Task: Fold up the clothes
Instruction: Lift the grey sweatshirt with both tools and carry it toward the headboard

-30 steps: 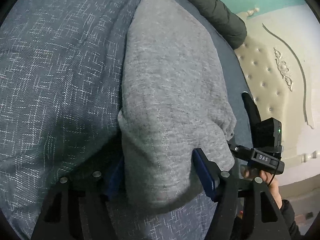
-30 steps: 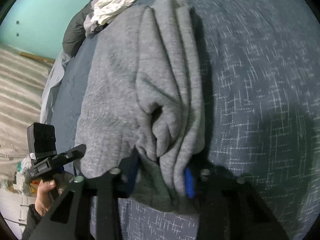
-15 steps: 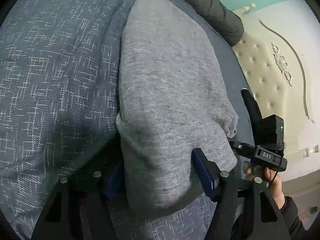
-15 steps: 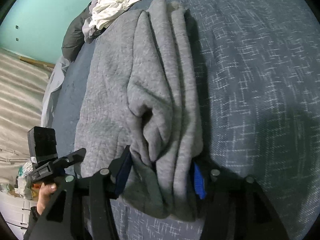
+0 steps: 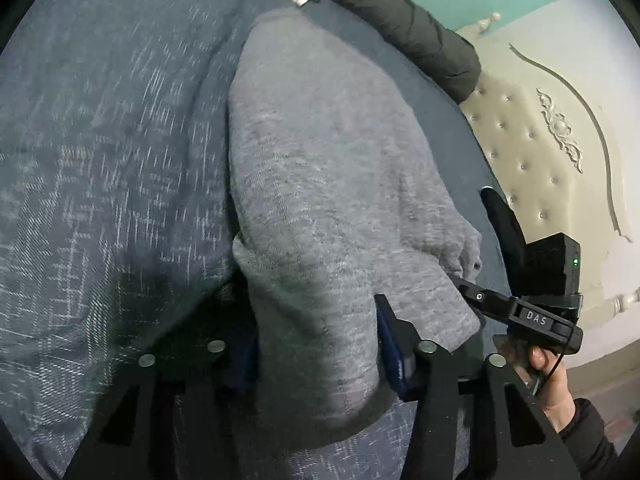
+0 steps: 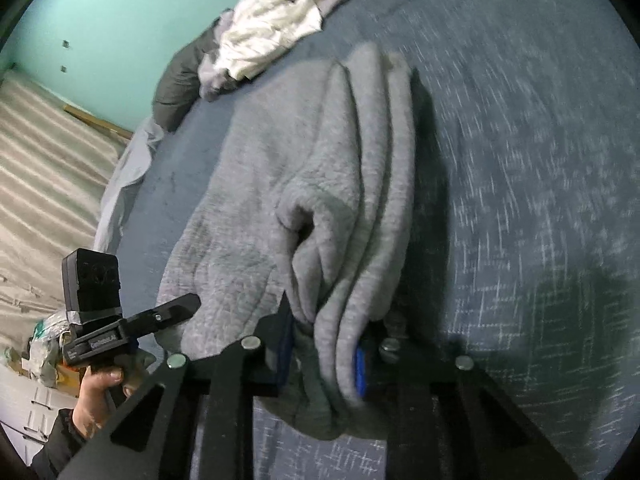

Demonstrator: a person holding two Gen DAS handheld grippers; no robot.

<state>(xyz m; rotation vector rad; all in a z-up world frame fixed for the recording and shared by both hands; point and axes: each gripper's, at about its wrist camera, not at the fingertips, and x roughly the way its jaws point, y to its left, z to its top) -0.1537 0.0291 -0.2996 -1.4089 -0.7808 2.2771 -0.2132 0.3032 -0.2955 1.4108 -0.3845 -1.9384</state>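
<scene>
A grey sweatshirt [image 5: 320, 168] lies folded lengthwise on the blue patterned bedspread [image 5: 100, 160]. My left gripper [image 5: 316, 356] is shut on its near corner, the cloth bunched between the blue pads and lifted off the bed. In the right wrist view the same grey sweatshirt [image 6: 280, 184] shows several thick folds, and my right gripper [image 6: 324, 356] is shut on the near end of those folds. Each view shows the other gripper held by a hand, the right gripper [image 5: 532, 304] beside the garment's right edge and the left gripper [image 6: 120, 320] at its left.
A white crumpled garment [image 6: 272, 32] and a dark jacket [image 5: 408, 36] lie at the far end of the bed. A cream tufted headboard [image 5: 532, 140] stands to the right of the bed. The bed's left edge [image 6: 120, 176] borders a striped floor [image 6: 44, 168].
Both grippers have raised and drawn the held end of the sweatshirt forward along the bed; the views now show more of the far clothes pile. Grips are unchanged.
</scene>
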